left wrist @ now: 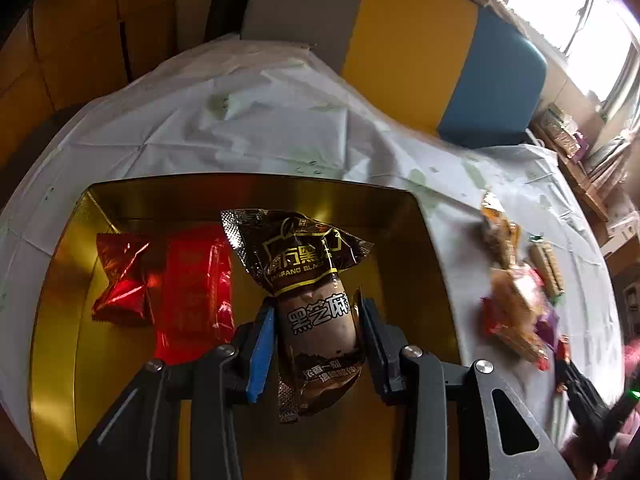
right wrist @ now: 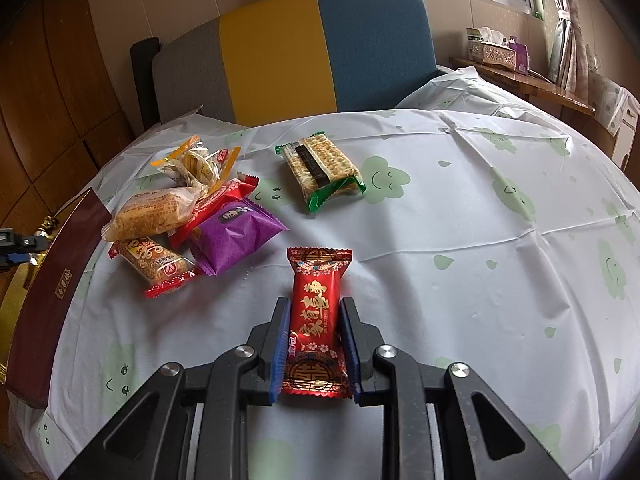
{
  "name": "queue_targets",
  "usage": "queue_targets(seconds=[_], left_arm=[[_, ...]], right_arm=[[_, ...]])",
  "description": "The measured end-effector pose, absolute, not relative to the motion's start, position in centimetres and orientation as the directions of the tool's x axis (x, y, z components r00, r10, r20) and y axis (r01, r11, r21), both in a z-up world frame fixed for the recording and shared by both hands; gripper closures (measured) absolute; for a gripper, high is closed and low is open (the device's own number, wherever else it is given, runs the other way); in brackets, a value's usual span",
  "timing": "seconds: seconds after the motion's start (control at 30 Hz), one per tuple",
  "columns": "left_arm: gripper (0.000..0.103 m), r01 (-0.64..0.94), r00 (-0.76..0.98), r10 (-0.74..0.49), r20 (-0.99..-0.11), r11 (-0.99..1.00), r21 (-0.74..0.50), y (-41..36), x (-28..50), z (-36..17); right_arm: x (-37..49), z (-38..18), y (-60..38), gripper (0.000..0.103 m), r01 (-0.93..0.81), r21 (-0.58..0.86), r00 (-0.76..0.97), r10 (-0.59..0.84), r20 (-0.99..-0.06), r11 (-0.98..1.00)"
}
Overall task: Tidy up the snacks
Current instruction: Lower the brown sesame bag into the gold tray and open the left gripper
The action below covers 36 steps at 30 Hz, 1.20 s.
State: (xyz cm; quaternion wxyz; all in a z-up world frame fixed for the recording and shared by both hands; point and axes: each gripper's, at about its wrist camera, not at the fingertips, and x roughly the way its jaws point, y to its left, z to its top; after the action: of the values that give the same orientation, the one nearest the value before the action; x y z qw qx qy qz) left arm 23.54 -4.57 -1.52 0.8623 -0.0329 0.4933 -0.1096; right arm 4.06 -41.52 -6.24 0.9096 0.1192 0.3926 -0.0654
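My left gripper (left wrist: pixel 318 312) is shut on a brown black-sesame snack packet (left wrist: pixel 316 312) and holds it over the gold-lined box (left wrist: pixel 60 320). Two red packets (left wrist: pixel 168 280) lie in the box at the left. My right gripper (right wrist: pixel 314 312) has its fingers on both sides of a red-and-gold candy packet (right wrist: pixel 316 320), which lies on the white tablecloth (right wrist: pixel 460 260). A pile of snacks sits at the left in the right wrist view: an orange packet (right wrist: pixel 152 212), a purple packet (right wrist: pixel 236 236), a red-edged nut bar (right wrist: pixel 156 268). A green-edged cracker pack (right wrist: pixel 324 168) lies further back.
The box's dark red outer wall (right wrist: pixel 44 300) stands at the table's left edge. A grey, yellow and blue chair back (right wrist: pixel 288 52) is behind the table. A side shelf with tissue boxes (right wrist: pixel 496 48) is at the far right. Loose snacks (left wrist: pixel 516 280) lie right of the box.
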Motion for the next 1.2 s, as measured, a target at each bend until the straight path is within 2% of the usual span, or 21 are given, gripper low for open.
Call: queue_targets(seconds=[0.4,0.5,0.57,0.7,0.8,1.03,1.2], left_arm=[[0.060,0.155,0.484,-0.162,-0.860,0.983,-0.098,-5.1,27.2,-3.5],[0.057,0.148,0.487,-0.174,-0.856,0.982,-0.115,-4.8,27.1,-3.6],[0.047,0.134,0.489,-0.162,-0.857,0.985,-0.109,-4.6,27.0,-3.6],[0.045,0.112,0.487,-0.175,-0.856,0.984,-0.138,-3.7,26.6,-3.7],[0.035,0.090,0.481,-0.181,-0.858,0.983,-0.158,-2.9,26.3,-3.5],[0.034,0.064,0.516,-0.153,-0.843,0.988,-0.140,-1.5,24.1,-1.9],[0.028,0.061,0.550,-0.121,-0.826,0.993,-0.104,-1.1,21.5,-0.9]], right_arm=[[4.1,-6.2,-41.5,0.079,0.214,0.156,0.682,-0.033,-0.730,0.964],[4.1,-6.2,-41.4,0.078,0.215,0.153,0.682,-0.036,-0.731,0.965],[4.1,-6.2,-41.4,0.078,0.215,0.152,0.682,-0.037,-0.731,0.965],[4.1,-6.2,-41.4,0.078,0.215,0.151,0.682,-0.037,-0.731,0.965],[4.1,-6.3,-41.3,0.078,0.216,0.149,0.682,-0.040,-0.730,0.965],[3.7,-6.0,-41.2,0.079,0.234,0.125,0.695,-0.076,-0.715,0.964],[3.2,-5.5,-40.9,0.079,0.234,0.105,0.717,-0.099,-0.690,0.967]])
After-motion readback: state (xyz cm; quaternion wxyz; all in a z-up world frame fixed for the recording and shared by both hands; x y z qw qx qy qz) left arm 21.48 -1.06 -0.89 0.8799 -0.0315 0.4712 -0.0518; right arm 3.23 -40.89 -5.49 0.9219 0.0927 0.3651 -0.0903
